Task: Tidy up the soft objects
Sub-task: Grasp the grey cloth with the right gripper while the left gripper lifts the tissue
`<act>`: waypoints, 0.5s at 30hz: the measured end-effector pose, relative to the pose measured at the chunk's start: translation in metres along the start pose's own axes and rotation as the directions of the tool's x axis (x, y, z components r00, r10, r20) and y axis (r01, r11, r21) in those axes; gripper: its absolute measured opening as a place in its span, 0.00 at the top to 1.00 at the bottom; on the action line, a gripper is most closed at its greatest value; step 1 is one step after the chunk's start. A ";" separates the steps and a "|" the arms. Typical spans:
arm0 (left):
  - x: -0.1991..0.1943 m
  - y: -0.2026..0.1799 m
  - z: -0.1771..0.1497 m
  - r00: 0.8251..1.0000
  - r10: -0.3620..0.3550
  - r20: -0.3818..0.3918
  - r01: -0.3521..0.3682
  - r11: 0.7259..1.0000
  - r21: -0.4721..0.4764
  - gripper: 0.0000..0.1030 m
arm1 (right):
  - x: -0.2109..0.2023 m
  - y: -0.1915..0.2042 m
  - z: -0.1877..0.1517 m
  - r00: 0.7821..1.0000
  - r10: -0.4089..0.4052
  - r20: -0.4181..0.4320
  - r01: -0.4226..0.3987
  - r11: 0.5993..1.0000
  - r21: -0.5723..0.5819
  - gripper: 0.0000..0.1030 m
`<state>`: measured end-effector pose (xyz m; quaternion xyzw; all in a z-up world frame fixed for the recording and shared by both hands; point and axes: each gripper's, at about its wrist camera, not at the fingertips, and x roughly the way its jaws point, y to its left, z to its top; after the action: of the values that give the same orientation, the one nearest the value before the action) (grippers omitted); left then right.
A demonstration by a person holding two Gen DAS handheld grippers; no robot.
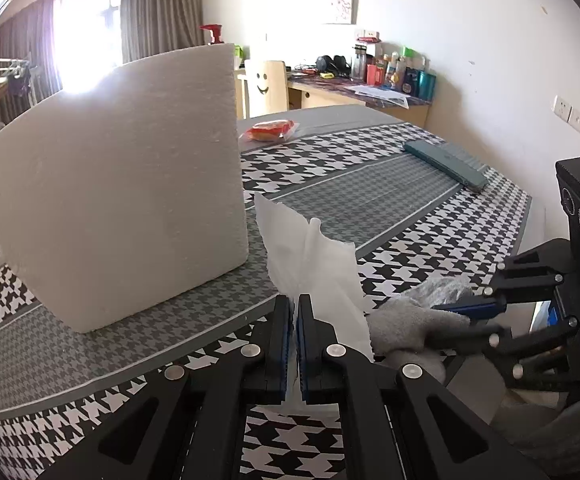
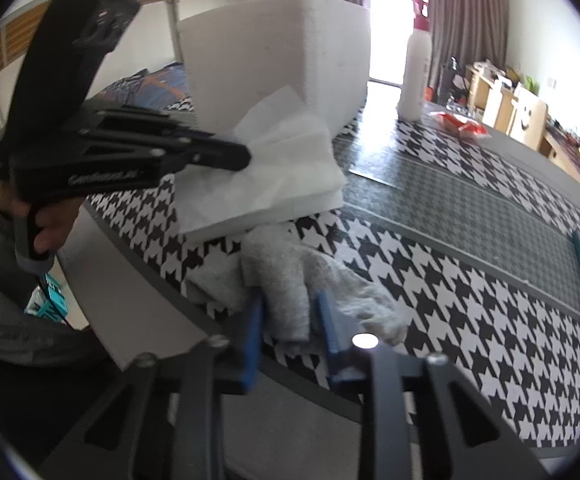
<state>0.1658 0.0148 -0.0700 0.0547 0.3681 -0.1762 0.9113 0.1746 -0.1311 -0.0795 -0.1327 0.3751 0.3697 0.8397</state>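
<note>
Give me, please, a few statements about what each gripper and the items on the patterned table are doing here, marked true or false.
1. The left gripper is shut on a white tissue. True.
2. The right gripper is closed around the red snack packet. False: a grey sock sits between its blue pads; the red packet lies far off, untouched.
3. The white foam block stands on the houndstooth tablecloth. True.
4. The teal case lies on top of the foam block. False: the teal case lies flat on the cloth, apart from the block.
5. The tissue rises from a white stack beside the sock. True.
</note>
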 end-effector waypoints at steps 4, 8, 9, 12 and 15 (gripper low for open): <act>-0.008 0.003 0.001 1.000 -0.006 0.028 0.007 1.000 -0.026 0.96 | -0.006 -0.006 0.004 1.000 0.008 0.018 -0.009 0.999 0.053 0.88; -0.024 0.008 0.005 0.997 0.004 0.076 -0.001 0.999 -0.043 0.96 | -0.023 -0.014 0.011 0.997 -0.013 0.074 0.006 0.995 0.095 0.88; -0.027 0.008 0.007 0.996 0.006 0.086 -0.002 0.999 -0.046 0.96 | -0.025 -0.017 0.012 0.996 -0.032 0.081 0.023 0.994 0.106 0.88; -0.034 0.008 0.009 0.994 0.022 0.108 -0.017 0.999 -0.050 0.96 | -0.029 -0.022 0.019 0.991 -0.083 0.101 0.069 0.988 0.140 0.88; -0.038 0.010 0.013 0.992 0.042 0.123 -0.033 0.997 -0.075 0.96 | -0.033 -0.028 0.026 0.984 -0.117 0.135 0.091 0.978 0.189 0.88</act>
<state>0.1523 0.0319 -0.0351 0.0173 0.3159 -0.1486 0.9369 0.1943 -0.1545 -0.0395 -0.0475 0.3374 0.2981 0.8917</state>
